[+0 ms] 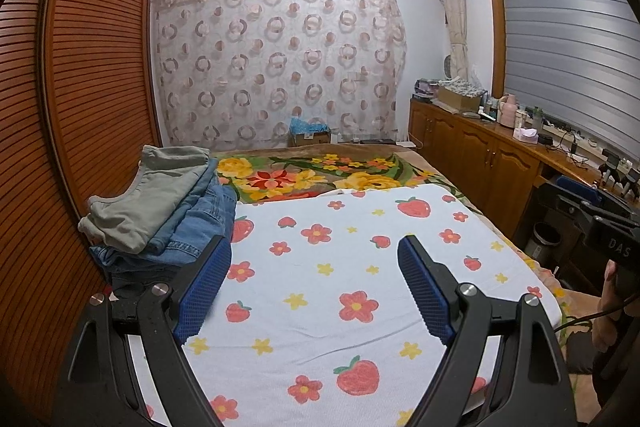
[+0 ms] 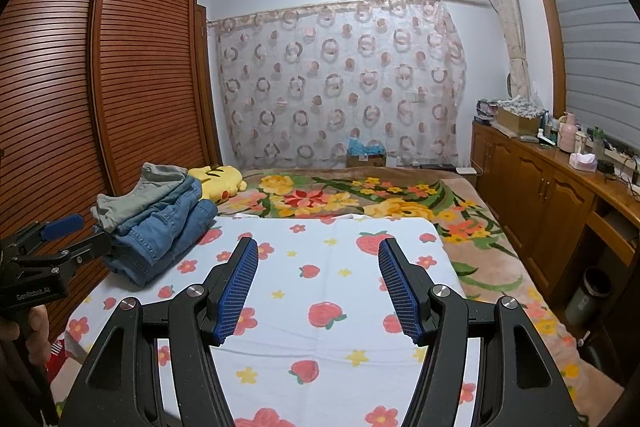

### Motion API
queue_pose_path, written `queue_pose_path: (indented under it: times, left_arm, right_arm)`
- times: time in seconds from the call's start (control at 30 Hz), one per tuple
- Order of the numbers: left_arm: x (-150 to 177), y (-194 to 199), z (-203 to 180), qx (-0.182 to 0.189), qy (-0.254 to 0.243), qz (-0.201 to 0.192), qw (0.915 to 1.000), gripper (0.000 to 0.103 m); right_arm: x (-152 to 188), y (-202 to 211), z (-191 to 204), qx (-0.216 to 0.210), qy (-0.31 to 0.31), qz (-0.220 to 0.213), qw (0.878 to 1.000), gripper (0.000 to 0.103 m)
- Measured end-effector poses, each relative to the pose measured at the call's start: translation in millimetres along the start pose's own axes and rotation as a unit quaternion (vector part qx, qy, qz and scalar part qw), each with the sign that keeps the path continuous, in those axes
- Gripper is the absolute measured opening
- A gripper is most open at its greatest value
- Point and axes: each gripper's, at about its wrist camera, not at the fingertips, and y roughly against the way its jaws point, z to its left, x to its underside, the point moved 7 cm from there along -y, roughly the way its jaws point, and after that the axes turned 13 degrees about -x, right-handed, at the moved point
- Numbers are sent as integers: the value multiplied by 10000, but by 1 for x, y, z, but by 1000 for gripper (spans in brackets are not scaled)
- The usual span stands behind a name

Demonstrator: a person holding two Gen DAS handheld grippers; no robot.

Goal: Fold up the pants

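Closest to my cams are the two claws. Left claw [image 1: 314, 259] has its jaws spread wide with nothing between them, just hanging over the sheet [image 1: 360, 287]. Right claw [image 2: 318, 259] is open too, a bit narrower, also empty and over the same strawberry-and-flower sheet.

Going by size from there: the bed [image 2: 472, 227] takes up most of the view, with a floral blanket [image 1: 320, 175] showing past the far edge of the sheet. A slatted wardrobe [image 2: 140, 67] runs along the left side, and a wooden desk [image 1: 480, 147] full of clutter sits on the right under the window.

The pants [image 1: 160, 211] are in a folded stack at the sheet's left edge, right by the wardrobe: a grey-green pair on top, jeans under it. A yellow plush [image 2: 218, 181] lies just behind the stack.
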Motion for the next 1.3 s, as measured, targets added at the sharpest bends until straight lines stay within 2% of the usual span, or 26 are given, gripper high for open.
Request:
queue_pose_path:
  times: [1.3]
  left_arm:
    - [2, 1, 1, 18, 9, -29, 10000, 86]
  right_arm:
    - [3, 4, 1, -16, 20, -3, 10000, 65]
